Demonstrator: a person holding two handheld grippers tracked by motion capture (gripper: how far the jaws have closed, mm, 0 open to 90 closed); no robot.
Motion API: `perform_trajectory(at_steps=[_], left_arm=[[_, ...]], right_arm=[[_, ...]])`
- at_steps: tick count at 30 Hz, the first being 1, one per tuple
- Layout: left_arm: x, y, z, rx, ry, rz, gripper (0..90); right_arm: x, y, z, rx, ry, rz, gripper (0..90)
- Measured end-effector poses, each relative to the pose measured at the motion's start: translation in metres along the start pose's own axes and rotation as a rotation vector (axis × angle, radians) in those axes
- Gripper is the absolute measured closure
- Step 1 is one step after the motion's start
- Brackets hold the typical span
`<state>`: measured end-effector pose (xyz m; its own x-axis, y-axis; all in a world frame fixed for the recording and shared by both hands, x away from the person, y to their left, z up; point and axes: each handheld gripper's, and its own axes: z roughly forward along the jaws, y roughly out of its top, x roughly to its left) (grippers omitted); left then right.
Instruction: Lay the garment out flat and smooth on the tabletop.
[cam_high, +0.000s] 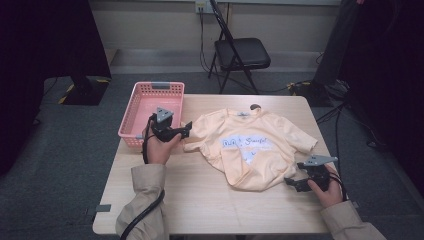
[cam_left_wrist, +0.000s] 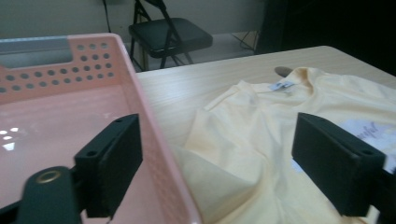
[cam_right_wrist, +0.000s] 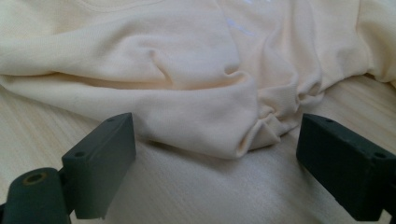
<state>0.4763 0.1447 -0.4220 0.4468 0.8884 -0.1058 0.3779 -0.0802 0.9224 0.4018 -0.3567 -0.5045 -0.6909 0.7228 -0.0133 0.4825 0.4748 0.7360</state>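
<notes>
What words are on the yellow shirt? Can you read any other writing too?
Shirt chest print: light script that looks like "Graceful", but too blurred to be sure; the smaller marks beside and below it cannot be read.
Neck label: too small and blurred to read.
Basket: no writing on it.

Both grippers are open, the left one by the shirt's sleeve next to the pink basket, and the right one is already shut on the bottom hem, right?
Not quite. The right gripper is open too: in the right gripper view its jaws stand wide apart on either side of the yellow T-shirt's bunched hem, not clamped on it. The rest holds: the left gripper is open by the sleeve, next to the pink basket.
</notes>
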Motion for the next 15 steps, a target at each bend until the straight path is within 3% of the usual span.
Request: perform_trajectory(at_steps=[8, 15], left_arm=[[-0.029, -0.013, -0.006, 0.001, -0.063, 0.037, 15.7], [-0.055, -0.031, -0.009, 0.055, -0.132, 0.085, 15.7]], right_arm=[[0.0, 0.0, 0.0, 0.0, -0.001, -0.001, 11.0], [0.0, 0.0, 0.0, 0.0, -0.001, 0.001, 11.0]])
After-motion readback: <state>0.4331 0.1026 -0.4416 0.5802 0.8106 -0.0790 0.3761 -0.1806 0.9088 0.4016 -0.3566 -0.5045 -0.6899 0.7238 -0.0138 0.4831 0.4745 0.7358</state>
